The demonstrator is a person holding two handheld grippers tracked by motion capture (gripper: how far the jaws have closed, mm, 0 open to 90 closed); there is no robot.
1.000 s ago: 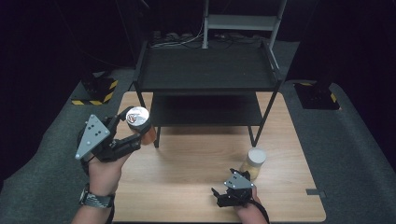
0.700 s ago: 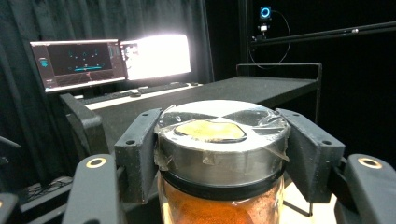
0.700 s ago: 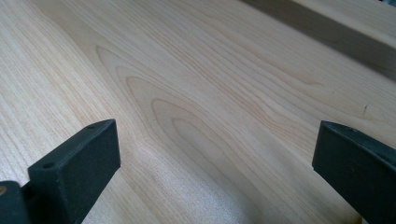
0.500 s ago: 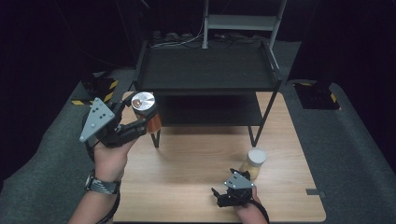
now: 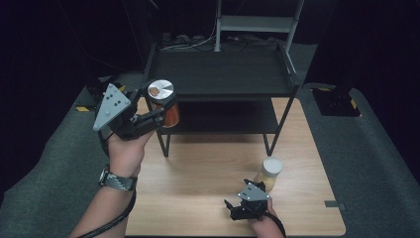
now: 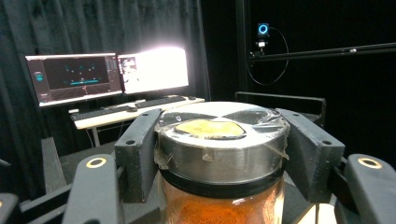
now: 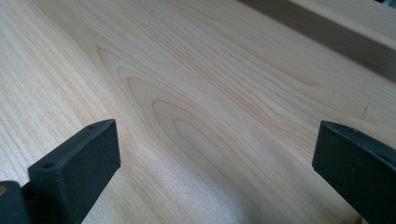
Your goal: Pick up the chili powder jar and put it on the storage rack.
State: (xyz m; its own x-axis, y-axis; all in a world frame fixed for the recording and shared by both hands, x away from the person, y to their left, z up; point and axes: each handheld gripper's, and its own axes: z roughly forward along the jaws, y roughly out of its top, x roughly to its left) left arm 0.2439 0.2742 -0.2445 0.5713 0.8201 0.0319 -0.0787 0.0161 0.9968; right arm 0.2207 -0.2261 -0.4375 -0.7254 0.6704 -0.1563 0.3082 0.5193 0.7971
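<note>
High view first: my wooden table runs across the middle, and on its far half, toward twelve o'clock, stands the black two-tier shelf rack, the biggest thing on it. My left forearm comes up from about seven o'clock, a watch on the wrist, and my left gripper hangs in the air at roughly ten o'clock, just off the rack's front-left corner. Its jaws are clamped on the jar of orange powder, which sits upright with its silver lid facing up, clear of the table and beside the edge of the rack's top shelf.

From the left gripper view, the two black jaws press the lid from nine and three o'clock, and tape wraps the metal rim. The orange contents show through the glass at six o'clock. Two monitors glow on a desk far behind at ten o'clock.

My right gripper rests low near five o'clock on the table, with nothing between its jaws. The right gripper view shows them spread wide over bare wood grain. A second jar with a white lid stands just beside that gripper, at its one o'clock.
</note>
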